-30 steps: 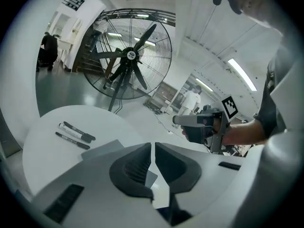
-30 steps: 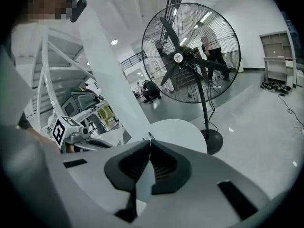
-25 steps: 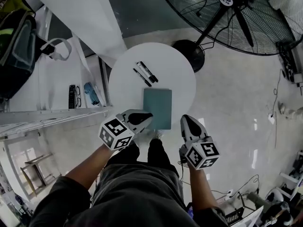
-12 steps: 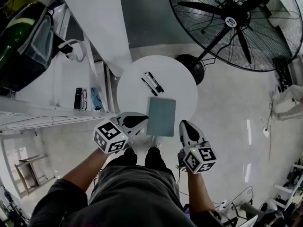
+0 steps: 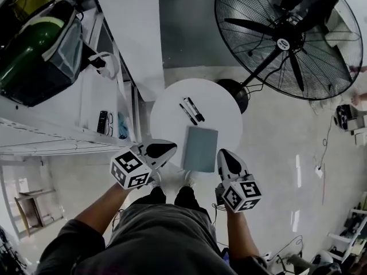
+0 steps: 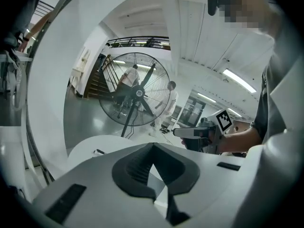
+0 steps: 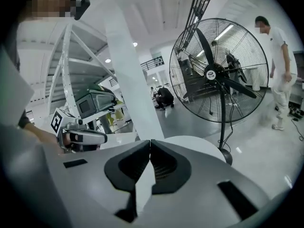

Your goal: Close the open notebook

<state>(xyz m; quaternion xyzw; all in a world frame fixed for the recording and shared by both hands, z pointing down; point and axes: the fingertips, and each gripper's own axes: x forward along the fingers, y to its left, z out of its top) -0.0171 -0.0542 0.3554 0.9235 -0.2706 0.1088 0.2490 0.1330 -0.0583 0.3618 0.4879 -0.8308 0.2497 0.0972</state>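
Two markers [image 5: 191,110], round table [image 5: 221,111], fan [image 5: 287,39]

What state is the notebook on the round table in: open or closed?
Closed. The notebook lies flat on the table as one plain teal cover; no pages or second half show.

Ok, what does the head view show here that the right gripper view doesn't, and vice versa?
Head view only: the closed teal notebook and two markers on the round white table. Right gripper view only: the shut, empty jaws of the right gripper, and a person in white beyond the fan. Both: table, fan, left gripper.
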